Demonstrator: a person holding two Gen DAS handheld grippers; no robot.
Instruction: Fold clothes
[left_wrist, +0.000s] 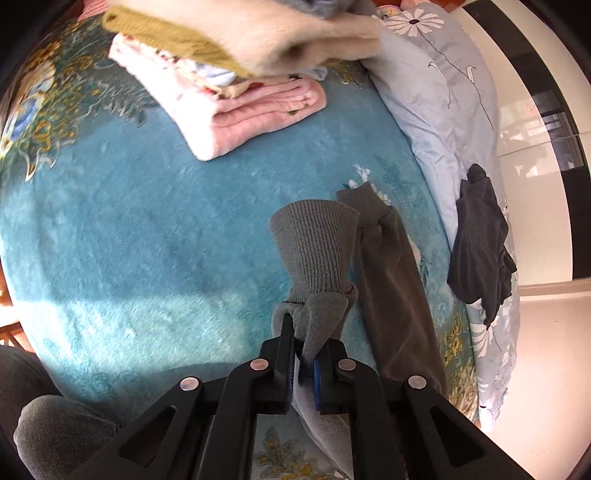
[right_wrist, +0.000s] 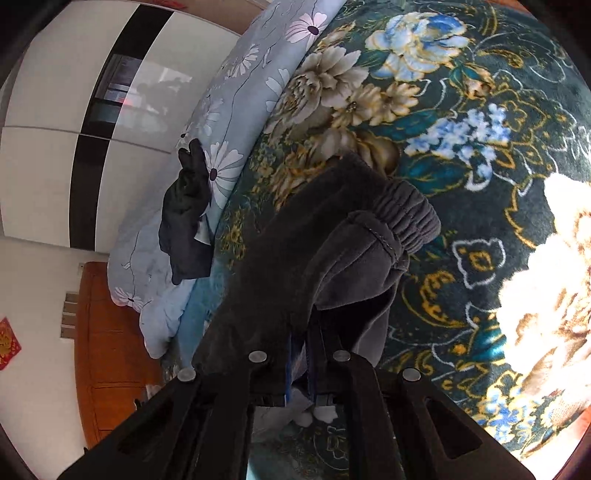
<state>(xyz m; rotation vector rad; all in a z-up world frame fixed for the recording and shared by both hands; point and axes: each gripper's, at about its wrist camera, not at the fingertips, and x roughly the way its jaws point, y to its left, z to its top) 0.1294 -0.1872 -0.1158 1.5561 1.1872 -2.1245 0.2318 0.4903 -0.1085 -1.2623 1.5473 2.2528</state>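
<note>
Grey trousers lie lengthwise on the teal floral blanket that covers the bed, and both ends are in a grip. The left claw is pinched nearly shut on the fabric just behind one ribbed ankle cuff, which stands up off the blanket; the other leg lies flat just beside it, its cuff pointing the same way. The right claw is likewise closed narrow on the dark cloth near the elastic waistband, which bunches up in front of it above the blanket.

Judging by what lies around the trousers, the task is partly done. Beyond the raised cuff, further up the blanket, a stack of folded clothes sits with a pink piece at the bottom and cream and olive pieces on top. The trousers themselves appear only at the start of their fold: the legs seem to lie side by side, but no crosswise fold shows yet, so cuff and waistband probably have to be brought together and the bundle added to the stack. One more item looks untouched: a dark garment lies crumpled on the pale blue flowered quilt beside the trousers, towards the bed's edge.
</note>
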